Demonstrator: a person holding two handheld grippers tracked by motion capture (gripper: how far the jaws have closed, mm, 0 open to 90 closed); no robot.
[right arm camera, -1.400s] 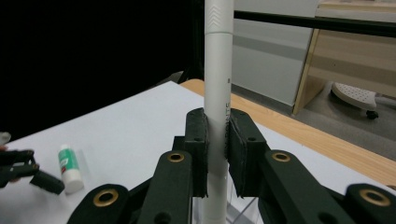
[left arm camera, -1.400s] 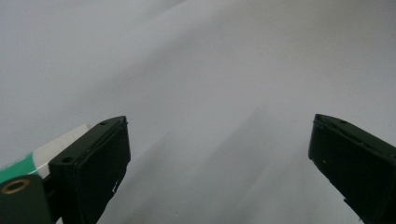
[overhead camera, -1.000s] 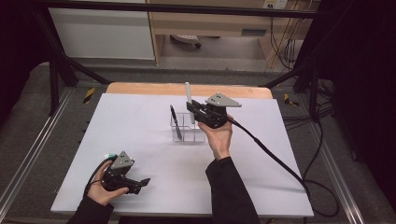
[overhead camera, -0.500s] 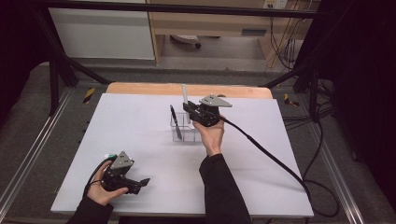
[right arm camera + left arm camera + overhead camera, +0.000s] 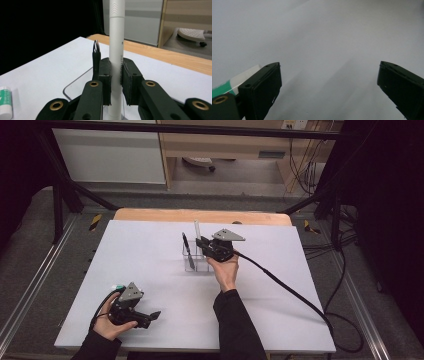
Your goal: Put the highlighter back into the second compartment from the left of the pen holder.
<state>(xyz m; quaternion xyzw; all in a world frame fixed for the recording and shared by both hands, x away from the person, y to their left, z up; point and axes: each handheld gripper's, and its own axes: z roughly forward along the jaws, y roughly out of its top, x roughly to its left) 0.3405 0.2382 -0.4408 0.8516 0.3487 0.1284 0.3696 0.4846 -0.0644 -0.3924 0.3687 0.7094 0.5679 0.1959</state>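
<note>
High view: the right gripper (image 5: 202, 245) has come down over the clear holder (image 5: 196, 261) since a second ago, its jaws clamped on an upright white pen (image 5: 197, 229). I judge the pen is being lowered into a compartment and is not yet released. A black pen (image 5: 187, 251) already stands tilted in the holder, just beside the white one, and could be knocked. The left gripper (image 5: 152, 316) rests well apart near the table (image 5: 280, 310) edge, jaws wide and empty, a glue stick (image 5: 237, 80) beside it.
</note>
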